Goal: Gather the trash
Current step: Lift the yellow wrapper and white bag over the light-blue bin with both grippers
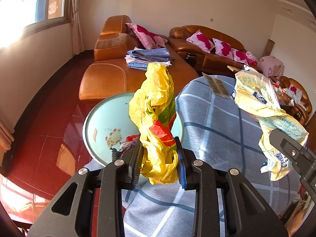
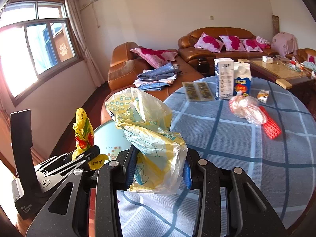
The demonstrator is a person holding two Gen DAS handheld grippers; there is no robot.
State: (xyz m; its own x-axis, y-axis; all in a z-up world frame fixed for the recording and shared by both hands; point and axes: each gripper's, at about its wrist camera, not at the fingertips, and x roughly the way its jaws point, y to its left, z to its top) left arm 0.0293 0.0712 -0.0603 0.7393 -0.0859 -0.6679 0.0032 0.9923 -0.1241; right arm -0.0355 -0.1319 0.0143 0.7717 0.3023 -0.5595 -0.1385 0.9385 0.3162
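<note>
My left gripper (image 1: 159, 154) is shut on a crumpled yellow plastic bag (image 1: 156, 106) with red and green print, held upright above the pale green bin (image 1: 98, 122) beside the table. My right gripper (image 2: 160, 167) is shut on a pale yellow and white plastic wrapper (image 2: 146, 130), held over the table's left edge. The yellow bag (image 2: 83, 132) and the left gripper (image 2: 86, 154) show at the left of the right wrist view. The wrapper (image 1: 262, 102) and part of the right gripper show at the right of the left wrist view.
The round table has a blue checked cloth (image 2: 237, 138). On it lie a clear bag with red netting (image 2: 254, 112), two cartons (image 2: 233, 79), flat packets (image 2: 197, 90) and a small box (image 2: 263, 95). Brown leather sofas (image 2: 142, 67) and a coffee table (image 2: 276, 71) stand behind.
</note>
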